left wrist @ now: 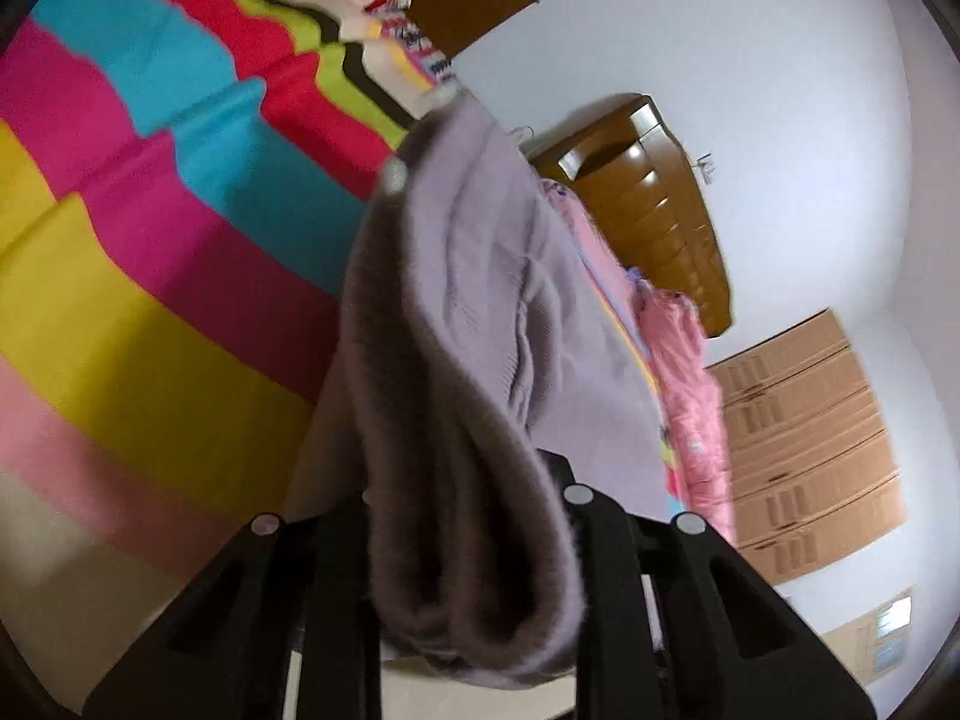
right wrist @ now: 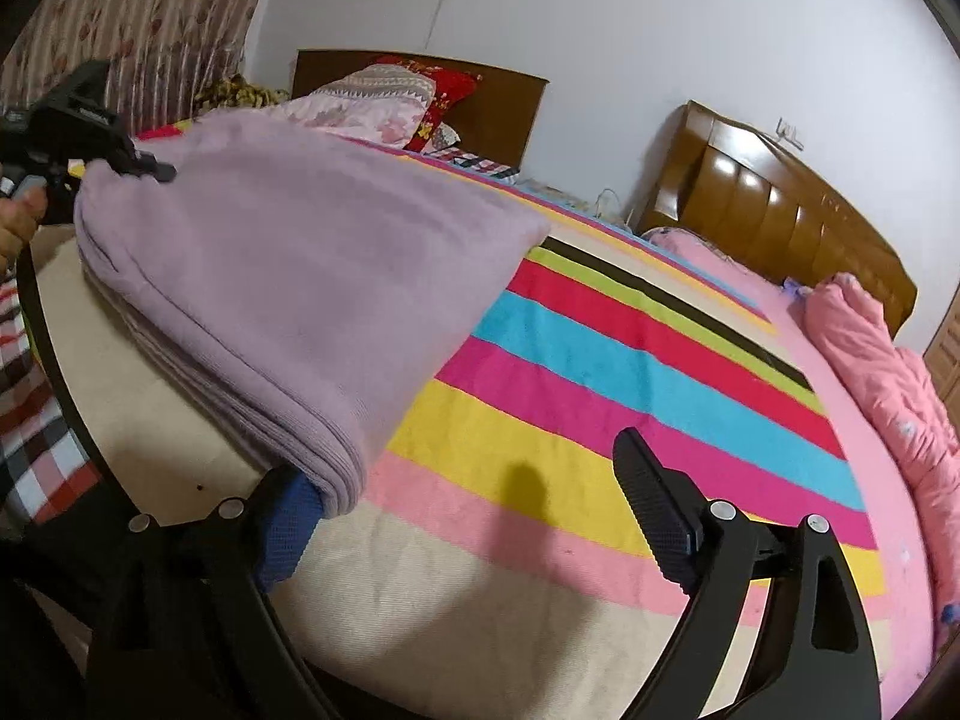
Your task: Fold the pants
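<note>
The lilac pants (right wrist: 312, 276) lie folded in several layers on the striped blanket (right wrist: 630, 360), their far end lifted. In the right wrist view my left gripper (right wrist: 147, 168) pinches that far left corner, a hand behind it. In the left wrist view the same pants (left wrist: 456, 312) hang bunched between the black fingers of the left gripper (left wrist: 462, 516), which is shut on the thick fold. My right gripper (right wrist: 456, 456) stands wide open low over the blanket. The near folded corner of the pants rests against its left, blue-padded finger (right wrist: 282, 528); the right finger (right wrist: 654, 510) is apart from the cloth.
The bed carries a pink quilt (right wrist: 888, 372) at the right by a brown headboard (right wrist: 780, 210). Pillows and folded bedding (right wrist: 384, 102) sit at the far end. A plaid cloth (right wrist: 36, 450) lies past the bed's left edge. White walls stand behind.
</note>
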Action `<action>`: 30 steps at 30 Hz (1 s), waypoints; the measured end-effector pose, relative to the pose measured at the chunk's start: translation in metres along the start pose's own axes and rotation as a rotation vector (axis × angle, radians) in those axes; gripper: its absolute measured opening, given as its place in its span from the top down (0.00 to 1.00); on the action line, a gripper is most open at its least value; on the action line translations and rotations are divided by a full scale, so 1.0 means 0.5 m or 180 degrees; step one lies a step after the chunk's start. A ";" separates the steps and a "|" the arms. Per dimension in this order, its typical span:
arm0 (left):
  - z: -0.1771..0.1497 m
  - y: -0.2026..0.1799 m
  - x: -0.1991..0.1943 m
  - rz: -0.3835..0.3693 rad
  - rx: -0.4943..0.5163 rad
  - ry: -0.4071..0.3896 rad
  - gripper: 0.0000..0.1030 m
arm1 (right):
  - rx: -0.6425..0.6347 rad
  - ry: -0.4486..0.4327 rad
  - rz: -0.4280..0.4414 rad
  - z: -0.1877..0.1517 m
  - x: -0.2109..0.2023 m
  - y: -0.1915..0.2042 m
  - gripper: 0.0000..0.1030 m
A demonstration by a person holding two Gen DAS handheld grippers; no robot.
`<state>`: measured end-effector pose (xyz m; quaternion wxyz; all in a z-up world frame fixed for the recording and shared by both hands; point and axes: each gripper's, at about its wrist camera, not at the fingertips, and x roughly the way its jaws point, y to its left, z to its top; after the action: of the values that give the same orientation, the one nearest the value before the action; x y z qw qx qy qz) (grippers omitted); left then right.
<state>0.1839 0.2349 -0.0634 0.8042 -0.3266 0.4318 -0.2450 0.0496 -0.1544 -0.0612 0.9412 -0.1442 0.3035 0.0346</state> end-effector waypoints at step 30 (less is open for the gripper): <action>-0.080 -0.151 0.028 0.1335 0.1612 -0.0349 0.30 | -0.0306 -0.0064 0.1834 0.049 -0.012 0.113 0.22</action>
<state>0.1482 0.1626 -0.0316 0.9148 -0.0330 0.3711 -0.1557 0.0499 -0.0929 -0.0532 0.8876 -0.0962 0.3206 0.3163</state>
